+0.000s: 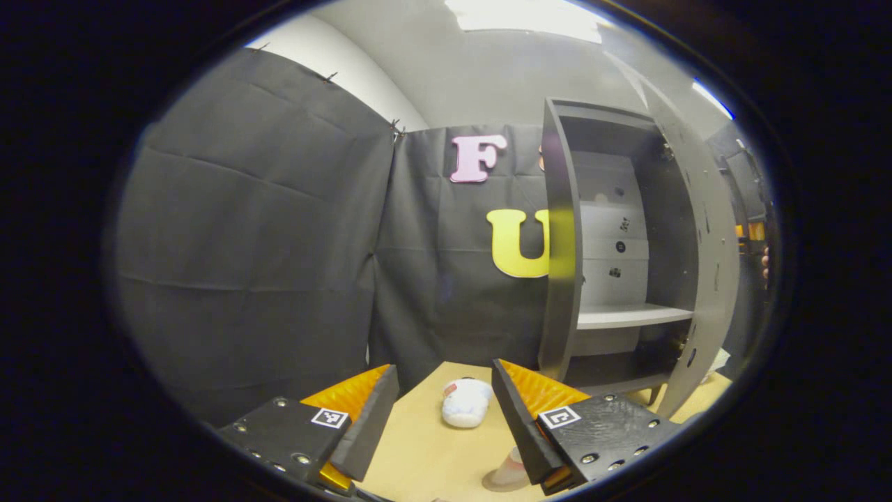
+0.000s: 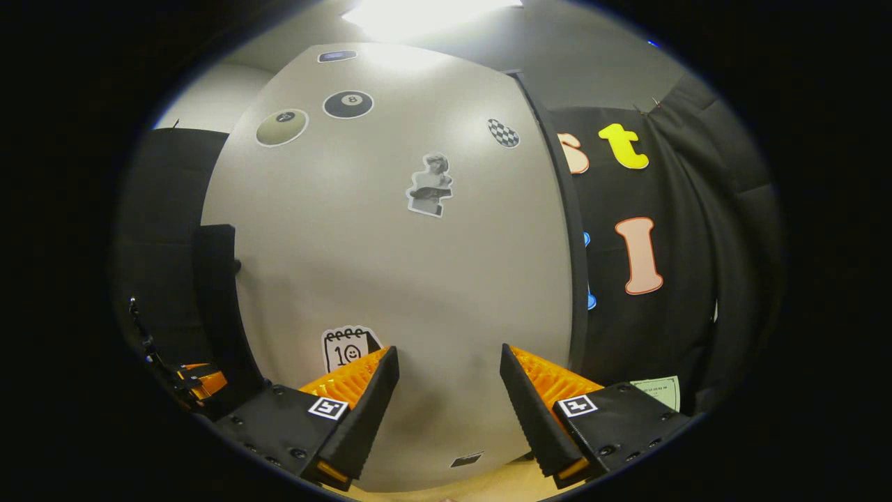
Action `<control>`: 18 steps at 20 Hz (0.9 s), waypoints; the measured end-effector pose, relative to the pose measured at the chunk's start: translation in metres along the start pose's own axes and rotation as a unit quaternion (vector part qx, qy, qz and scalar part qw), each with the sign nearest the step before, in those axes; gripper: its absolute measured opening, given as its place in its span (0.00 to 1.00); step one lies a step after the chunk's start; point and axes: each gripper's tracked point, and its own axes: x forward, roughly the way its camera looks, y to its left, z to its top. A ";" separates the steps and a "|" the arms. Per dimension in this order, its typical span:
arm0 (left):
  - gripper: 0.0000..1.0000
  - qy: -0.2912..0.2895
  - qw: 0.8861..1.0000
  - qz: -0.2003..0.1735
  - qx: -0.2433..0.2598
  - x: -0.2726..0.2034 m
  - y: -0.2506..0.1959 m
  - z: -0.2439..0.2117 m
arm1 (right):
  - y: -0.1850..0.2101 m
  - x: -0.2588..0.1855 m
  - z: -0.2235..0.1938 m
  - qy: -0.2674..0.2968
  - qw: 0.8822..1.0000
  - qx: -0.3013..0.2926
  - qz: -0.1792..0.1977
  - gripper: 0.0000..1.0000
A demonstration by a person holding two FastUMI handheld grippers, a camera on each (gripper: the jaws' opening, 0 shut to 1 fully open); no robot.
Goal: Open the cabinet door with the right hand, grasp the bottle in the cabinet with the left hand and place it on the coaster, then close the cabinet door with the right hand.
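Note:
My left gripper (image 1: 444, 376) is open and hangs above the wooden table (image 1: 418, 453). A small white rounded bottle (image 1: 465, 402) rests on the table below the gap between its fingers, apart from them; I cannot tell whether it is upright. A pale pinkish thing (image 1: 505, 475), perhaps the coaster, peeks out behind one finger. The grey cabinet (image 1: 561, 244) stands at the right with its door (image 1: 697, 244) swung open and a bare shelf (image 1: 631, 315) inside. My right gripper (image 2: 447, 355) is open, close in front of the door's sticker-covered outer face (image 2: 390, 265), touching nothing.
Black cloth walls close the booth at the back and left. The other gripper (image 1: 749, 237) and a hand (image 1: 765, 261) show past the door's edge in the left gripper view. A dark upright edge (image 2: 216, 314) and the left gripper (image 2: 188, 380) lie left of the door.

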 end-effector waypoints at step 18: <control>0.82 0.024 0.998 0.050 -0.005 -0.036 0.058 -0.010 | 0.016 0.023 -0.020 0.013 0.999 -0.005 -0.048 0.90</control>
